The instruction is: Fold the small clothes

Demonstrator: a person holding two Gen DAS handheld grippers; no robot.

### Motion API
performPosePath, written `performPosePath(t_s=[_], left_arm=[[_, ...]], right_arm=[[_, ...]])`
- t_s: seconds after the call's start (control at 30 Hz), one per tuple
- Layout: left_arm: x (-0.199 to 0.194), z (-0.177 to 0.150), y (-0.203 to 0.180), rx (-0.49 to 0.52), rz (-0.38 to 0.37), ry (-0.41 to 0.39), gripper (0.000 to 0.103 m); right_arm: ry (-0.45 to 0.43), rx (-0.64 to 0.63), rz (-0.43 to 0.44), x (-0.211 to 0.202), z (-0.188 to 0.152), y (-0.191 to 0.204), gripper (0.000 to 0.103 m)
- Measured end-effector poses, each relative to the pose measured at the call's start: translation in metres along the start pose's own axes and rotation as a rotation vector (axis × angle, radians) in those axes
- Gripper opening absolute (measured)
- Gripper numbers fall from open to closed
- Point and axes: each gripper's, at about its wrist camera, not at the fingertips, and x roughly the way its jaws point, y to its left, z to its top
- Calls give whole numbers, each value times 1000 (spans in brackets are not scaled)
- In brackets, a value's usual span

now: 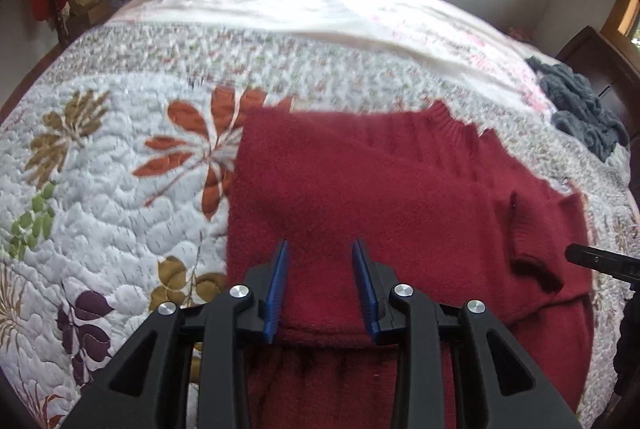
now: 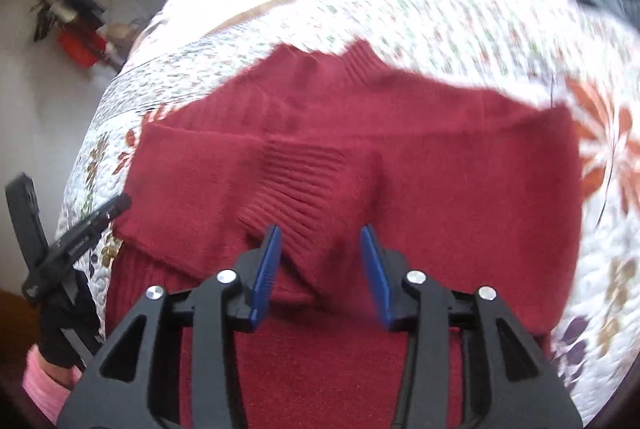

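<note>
Left wrist view, left to right. A white quilted bedspread with stitched leaf and flower shapes in brown, green, purple and orange covered the bed. A dark red knitted sweater with a ribbed collar lay flat on it, right of the orange flower, collar toward the far side. One sleeve was folded across the body, its ribbed cuff resting on the right part. The left gripper was above the near part of the sweater, blue pads spread apart, nothing between them. Contact with the fabric could not be judged. At the far right edge of the bed lay a crumpled grey knitted garment. A black tip of the other tool entered from the right edge, near the cuff.

Right wrist view, left to right. The left tool's black handle appeared at the left, held by a hand in a dark glove with a pink sleeve at the wrist. The right gripper was positioned over the folded sleeve; its blue pads stood wide, with the ribbed cuff just ahead of and between them, not pinched. The view was motion-blurred toward the far side.
</note>
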Motion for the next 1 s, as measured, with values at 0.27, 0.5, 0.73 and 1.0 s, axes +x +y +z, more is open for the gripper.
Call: performPosePath(t_s=[0.27, 0.5, 0.73, 1.0], left_arm=[[37, 1, -21, 12, -54, 93, 38], [50, -8, -14, -1, -75, 103, 38], [50, -8, -14, 1, -62, 98, 39], [47, -6, -17, -3, -56, 104, 38]], right_arm=[[82, -212, -149, 45, 2, 56, 57], [65, -130, -181, 43, -1, 28, 12], [36, 155, 2, -2, -15, -51, 12], [44, 381, 123, -14, -48, -123, 56]])
